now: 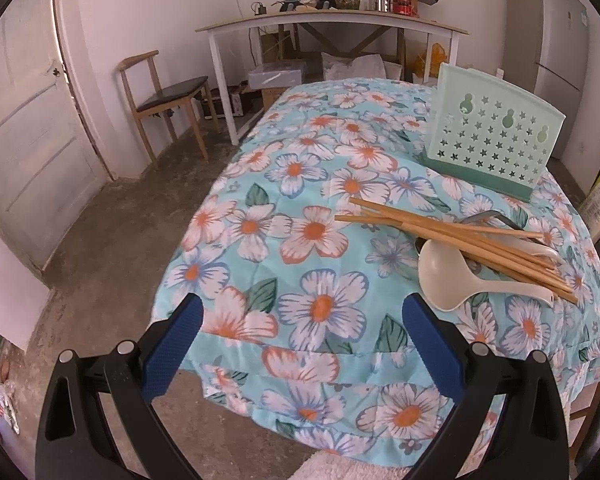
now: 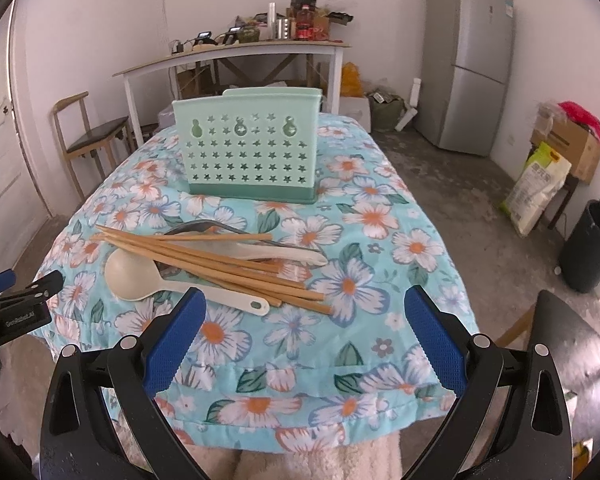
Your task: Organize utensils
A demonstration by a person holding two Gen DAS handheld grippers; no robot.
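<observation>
Both hand-held grippers, your left point(image 1: 302, 312) and right point(image 2: 304, 306), hang wide open and empty at the worktop point(image 2: 380, 344) edge. Chopsticks point(image 2: 220, 260) and spoons point(image 2: 140, 278) lie piled before the empty green holder point(image 2: 248, 152), probably waiting for sorting.

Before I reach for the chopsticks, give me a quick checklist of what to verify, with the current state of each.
1. Left gripper jaws open, empty: ok.
2. Right gripper jaws open, empty: ok.
3. Green utensil holder upright on the floral tablecloth: ok.
4. Wooden chopsticks reachable on top of the pile: ok.
5. White spoon clear of chopsticks: not ok, they lie across it.
6. Holder compartments free: cannot tell.
</observation>
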